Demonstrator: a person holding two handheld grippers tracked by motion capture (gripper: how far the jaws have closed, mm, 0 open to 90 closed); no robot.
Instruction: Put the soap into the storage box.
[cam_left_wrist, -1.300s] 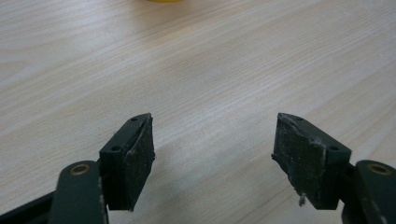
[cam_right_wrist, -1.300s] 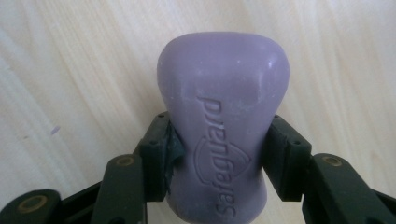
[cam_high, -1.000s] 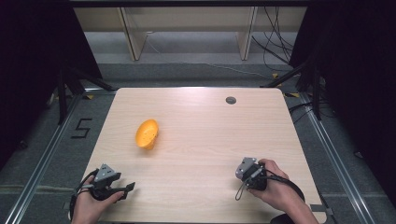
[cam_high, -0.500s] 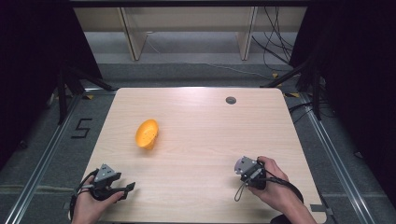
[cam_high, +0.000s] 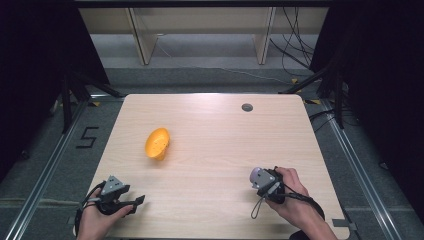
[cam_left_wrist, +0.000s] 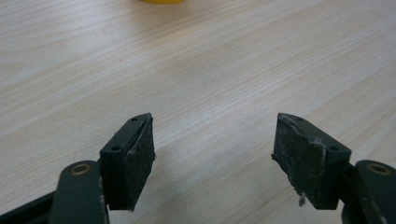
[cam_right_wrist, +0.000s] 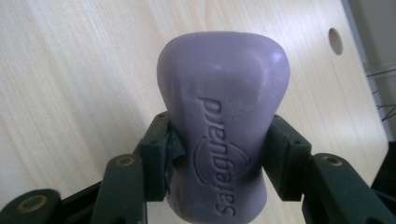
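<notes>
Pale wood tabletop (cam_high: 210, 125) in dark room: one yellow bowl (cam_high: 157, 143), one purple soap (cam_right_wrist: 223, 116) clamped in right tongs (cam_right_wrist: 217, 149), left tongs (cam_left_wrist: 215, 151) agape, empty.

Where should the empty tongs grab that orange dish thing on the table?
Probably by its raised rim. The orange dish seems to lie tilted on its side on the table, so its thin upper edge is free. The open left tongs could come from the near side and pinch that edge, one pad inside and one outside.
</notes>
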